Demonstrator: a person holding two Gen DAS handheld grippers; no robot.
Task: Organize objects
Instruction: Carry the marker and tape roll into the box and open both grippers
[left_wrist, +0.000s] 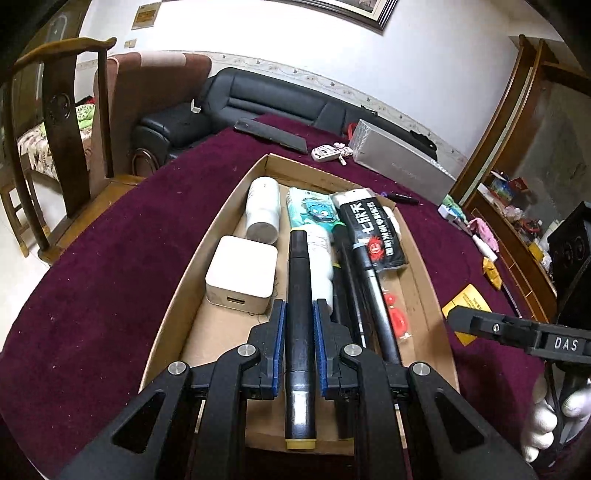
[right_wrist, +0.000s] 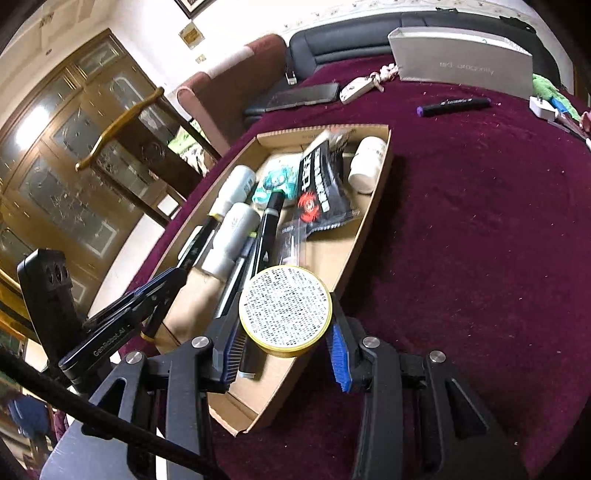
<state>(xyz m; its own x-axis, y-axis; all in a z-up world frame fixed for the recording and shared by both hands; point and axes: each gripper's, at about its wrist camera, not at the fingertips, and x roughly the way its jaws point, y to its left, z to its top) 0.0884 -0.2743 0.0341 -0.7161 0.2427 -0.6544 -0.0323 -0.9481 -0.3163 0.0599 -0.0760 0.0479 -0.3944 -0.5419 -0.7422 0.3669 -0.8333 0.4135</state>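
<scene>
The maroon tablecloth (right_wrist: 480, 221) spreads wide and bare off my right tongs' outer side, with plenty of room there. Below both tongs sits the cardboard tray (left_wrist: 236, 192), crowded along its middle; bare floor shows only near its close edge. My left tongs (left_wrist: 299, 314) are clenched on a black marker (left_wrist: 300, 295) held lengthwise over the tray. My right tongs (right_wrist: 286, 328) grasp a round yellow-rimmed tin (right_wrist: 284, 310) above the tray's near right wall.

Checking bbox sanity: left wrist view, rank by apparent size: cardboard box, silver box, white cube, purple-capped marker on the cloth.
1. cardboard box
2. silver box
3. white cube, close to the silver box; nearness inflates it
4. purple-capped marker
</scene>
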